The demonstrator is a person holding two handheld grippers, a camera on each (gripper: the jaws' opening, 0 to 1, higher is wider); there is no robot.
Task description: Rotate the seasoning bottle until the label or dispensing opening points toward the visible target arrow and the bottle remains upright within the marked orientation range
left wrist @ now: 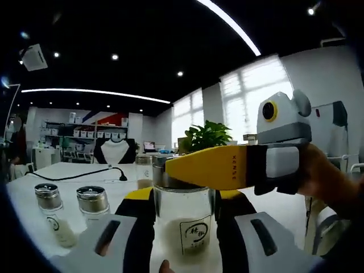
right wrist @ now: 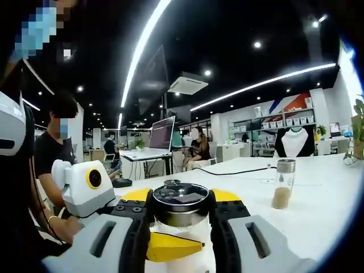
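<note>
Seasoning bottle (left wrist: 183,219): upright, my left gripper (left wrist: 183,227) clamping its body, my right gripper (right wrist: 181,219) its cap; no arrow visible, rotation unconfirmed.

Left gripper (left wrist: 183,224), right gripper (right wrist: 181,227): yellow-black jaws, grey-white housings.

Bottle (left wrist: 183,219): clear glossy glass, paper label, shiny metal cap (right wrist: 181,200). Left gripper (left wrist: 183,227): matt yellow/black plastic jaws. Table (right wrist: 318,187): smooth matt white.
</note>
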